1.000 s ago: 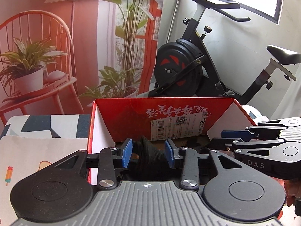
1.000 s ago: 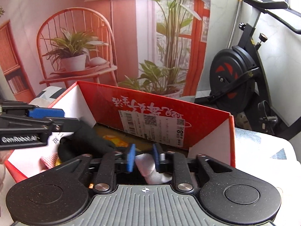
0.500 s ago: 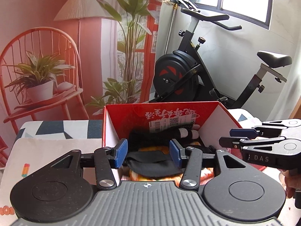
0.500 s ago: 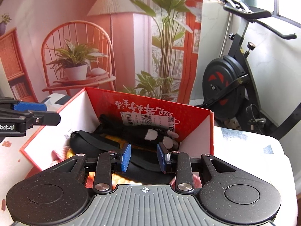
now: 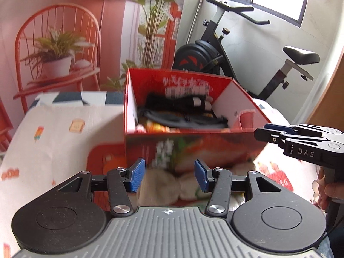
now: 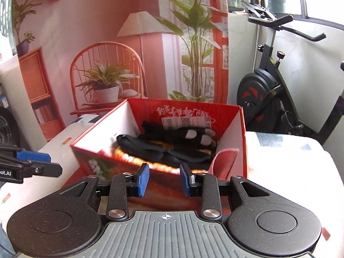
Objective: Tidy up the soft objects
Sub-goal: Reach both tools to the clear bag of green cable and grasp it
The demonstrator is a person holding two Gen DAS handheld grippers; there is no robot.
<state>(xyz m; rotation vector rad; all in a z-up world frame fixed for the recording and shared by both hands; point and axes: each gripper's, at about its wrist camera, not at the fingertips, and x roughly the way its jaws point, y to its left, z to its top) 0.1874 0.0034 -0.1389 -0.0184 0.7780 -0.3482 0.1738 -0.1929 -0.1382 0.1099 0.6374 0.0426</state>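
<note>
A red cardboard box stands on the table and also shows in the right wrist view. It holds black gloves with white fingertips, a black eye mask and orange soft items. My left gripper is open and empty, held in front of the box above a beige fluffy item on the table. My right gripper is open and empty, near the box's front wall. Each gripper shows at the edge of the other's view.
The table carries a white cloth with small printed pictures. Behind it hangs a backdrop picturing an orange chair, plants and a lamp. An exercise bike stands at the back right.
Both grippers have let go of the black items, opened and drawn back up out of the box. The gloves and eye mask now lie inside it.
</note>
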